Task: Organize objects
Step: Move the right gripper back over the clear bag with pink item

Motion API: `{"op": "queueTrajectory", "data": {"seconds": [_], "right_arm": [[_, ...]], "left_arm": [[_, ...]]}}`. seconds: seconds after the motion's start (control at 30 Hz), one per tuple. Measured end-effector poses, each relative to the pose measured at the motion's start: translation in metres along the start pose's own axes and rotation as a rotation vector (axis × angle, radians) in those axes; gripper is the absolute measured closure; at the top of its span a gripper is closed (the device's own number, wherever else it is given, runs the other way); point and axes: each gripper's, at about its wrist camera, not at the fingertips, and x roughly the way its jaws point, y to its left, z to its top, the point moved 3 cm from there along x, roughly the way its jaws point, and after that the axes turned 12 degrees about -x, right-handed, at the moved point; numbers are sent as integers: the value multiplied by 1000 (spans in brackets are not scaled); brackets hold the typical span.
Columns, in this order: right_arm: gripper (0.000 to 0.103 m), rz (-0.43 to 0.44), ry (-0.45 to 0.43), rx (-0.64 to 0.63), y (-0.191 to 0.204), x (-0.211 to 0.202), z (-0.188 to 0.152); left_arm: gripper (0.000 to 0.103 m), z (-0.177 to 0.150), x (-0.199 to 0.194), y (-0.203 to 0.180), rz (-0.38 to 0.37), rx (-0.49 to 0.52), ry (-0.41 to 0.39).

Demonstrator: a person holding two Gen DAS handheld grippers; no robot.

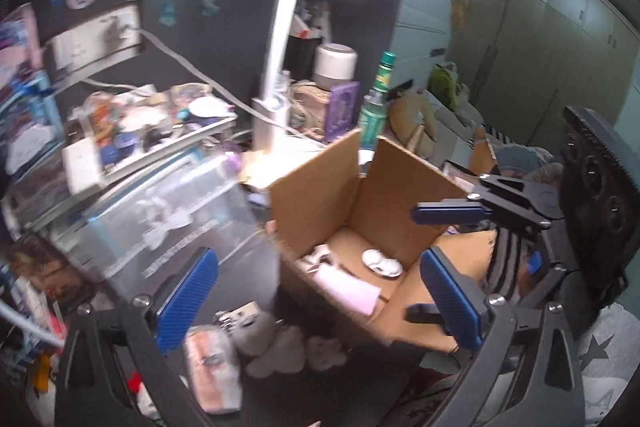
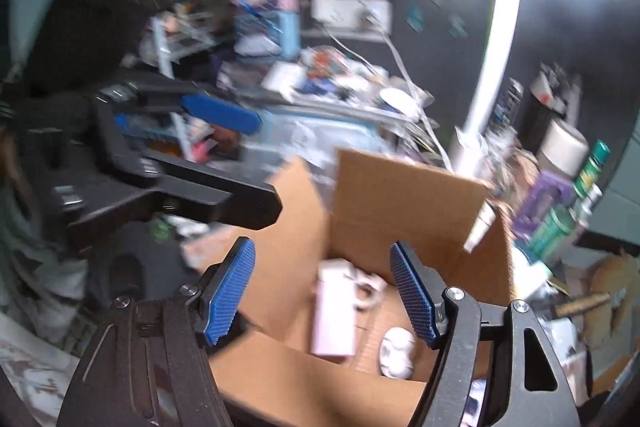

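An open cardboard box stands on the dark desk. Inside it lie a pale pink box, a small white round object and another whitish item. My left gripper is open wide just in front of the box, with nothing between its pads. The right gripper hangs open over the box, above the pink box and the white object, holding nothing. One of its fingers shows over the box's right side. Grey plush pieces and a pink pouch lie before the box.
A white desk lamp rises behind the box, very bright on top. A green bottle, a purple item and a white jar stand at the back. A clear plastic bin under a cluttered tray fills the left.
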Motion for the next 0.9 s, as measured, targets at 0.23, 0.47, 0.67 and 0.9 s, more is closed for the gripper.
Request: {"op": "queueTrajectory", "data": {"seconds": [0.23, 0.47, 0.67, 0.9], "right_arm": [[36, 157, -109, -103, 62, 0, 25], [36, 349, -72, -144, 128, 46, 27], [36, 432, -3, -114, 165, 93, 12], [42, 397, 91, -94, 173, 153, -10]], "left_arm": [[1, -38, -55, 72, 146, -159, -96], [1, -88, -85, 125, 279, -309, -179], [1, -129, -91, 148, 331, -393, -188], [1, -159, -87, 165, 314, -488, -186]]}}
